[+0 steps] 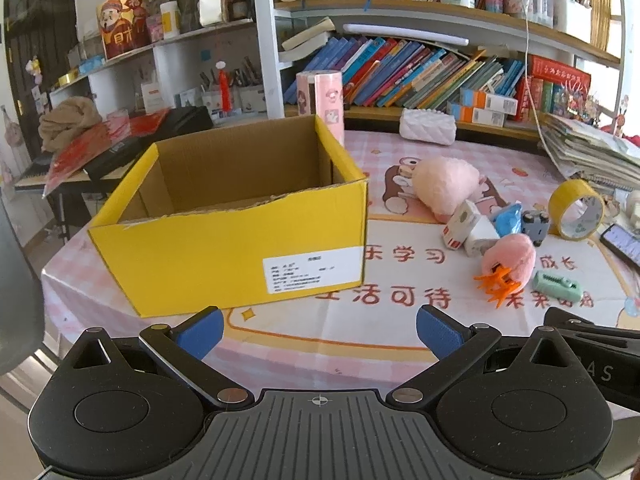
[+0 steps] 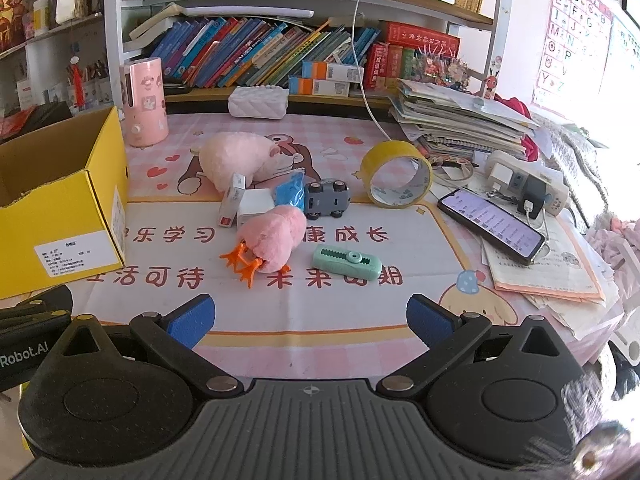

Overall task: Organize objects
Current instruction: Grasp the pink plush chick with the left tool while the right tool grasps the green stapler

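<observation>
An open yellow cardboard box [image 1: 224, 256] stands on the left of the table; its inside looks empty. It shows at the left edge of the right wrist view [image 2: 60, 216]. To its right lie a small pink plush chick with orange feet [image 2: 276, 240], a larger pink plush [image 2: 236, 156], a green toy [image 2: 346, 262], a grey toy car [image 2: 326, 199], small white boxes [image 2: 244, 204], a blue packet [image 2: 290, 190] and a yellow tape roll [image 2: 396, 174]. My left gripper [image 1: 320, 334] is open and empty before the box. My right gripper [image 2: 310, 320] is open and empty before the chick.
A pink cylinder [image 2: 144, 102] and a white case [image 2: 258, 102] stand at the back by the bookshelf. A lit phone [image 2: 492, 224], a power strip [image 2: 528, 186] and a pile of papers [image 2: 460, 120] crowd the right side. The table's front edge is near both grippers.
</observation>
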{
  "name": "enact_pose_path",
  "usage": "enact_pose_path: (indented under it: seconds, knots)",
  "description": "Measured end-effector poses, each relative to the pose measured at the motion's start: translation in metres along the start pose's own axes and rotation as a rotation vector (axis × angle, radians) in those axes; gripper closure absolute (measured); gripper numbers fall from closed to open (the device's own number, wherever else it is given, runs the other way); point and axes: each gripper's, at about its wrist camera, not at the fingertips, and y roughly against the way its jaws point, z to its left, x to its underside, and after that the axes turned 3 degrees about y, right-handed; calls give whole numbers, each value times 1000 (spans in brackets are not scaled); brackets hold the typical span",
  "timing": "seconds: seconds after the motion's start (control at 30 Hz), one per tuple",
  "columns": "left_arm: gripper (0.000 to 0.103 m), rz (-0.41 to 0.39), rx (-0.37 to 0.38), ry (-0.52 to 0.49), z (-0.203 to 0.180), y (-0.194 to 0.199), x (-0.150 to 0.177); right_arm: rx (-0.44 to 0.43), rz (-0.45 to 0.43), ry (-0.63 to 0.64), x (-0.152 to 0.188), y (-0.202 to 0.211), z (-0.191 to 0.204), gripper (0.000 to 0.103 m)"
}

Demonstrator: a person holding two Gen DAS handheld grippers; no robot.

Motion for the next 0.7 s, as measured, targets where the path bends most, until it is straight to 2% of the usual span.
enact_pose_path:
  seconds: [0.3, 0.7]
  knots:
    - [0, 18, 28, 27, -23, -8, -10, -48, 3, -2, -13, -15, -25, 0]
    - [0, 52, -29, 42, -69, -30, -19, -125, 55, 25, -31, -54, -69, 1]
